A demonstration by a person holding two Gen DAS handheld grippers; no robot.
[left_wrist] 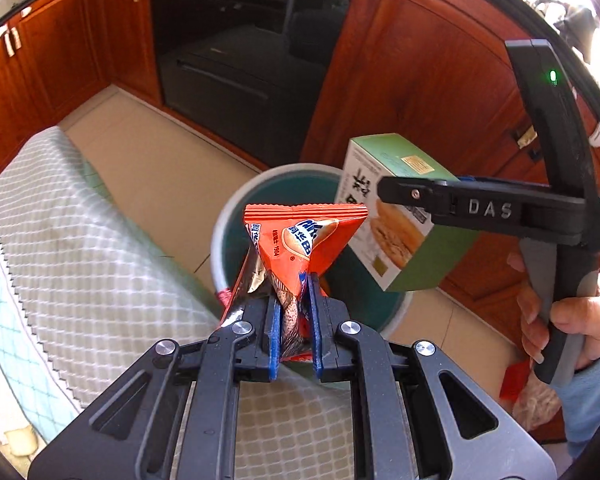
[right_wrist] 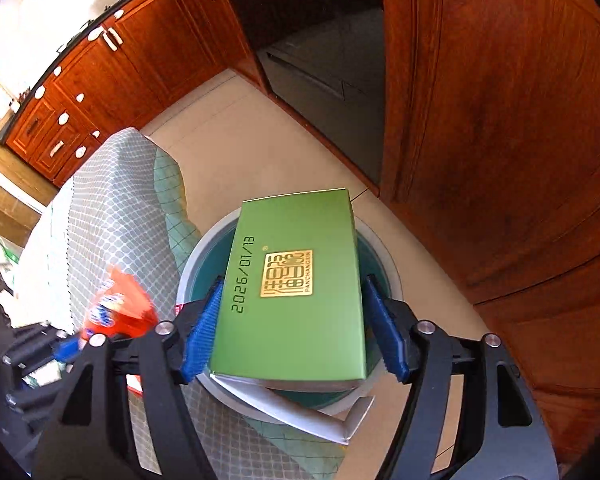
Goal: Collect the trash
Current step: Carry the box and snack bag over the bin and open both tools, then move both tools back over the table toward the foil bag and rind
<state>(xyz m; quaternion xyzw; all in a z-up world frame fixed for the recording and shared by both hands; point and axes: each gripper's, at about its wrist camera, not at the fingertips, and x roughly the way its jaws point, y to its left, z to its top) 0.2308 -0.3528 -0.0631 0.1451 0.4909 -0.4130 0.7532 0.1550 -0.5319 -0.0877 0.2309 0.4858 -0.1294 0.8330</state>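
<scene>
Patterned tablecloth (left_wrist: pixel 100 240) just beside trash bin (left_wrist: pixel 224 232)

- orange-red snack wrapper (left_wrist: pixel 300 240): crinkly foil pack with a blue-and-white logo, silver inside showing. It's pinched at its lower end and stands up crumpled, fanning out toward the sealed top edge, right over the near rim of the bin.
- green box (right_wrist: pixel 292 292): flat cardboard carton, plain green face with a gold stamp and a printed date, food photo on another side. It hangs over the bin's mouth, white end flap dangling open at the near end.
- bin (right_wrist: pixel 392 276): round, pale grey rim, dark teal inside, standing on the tiled floor.
</scene>
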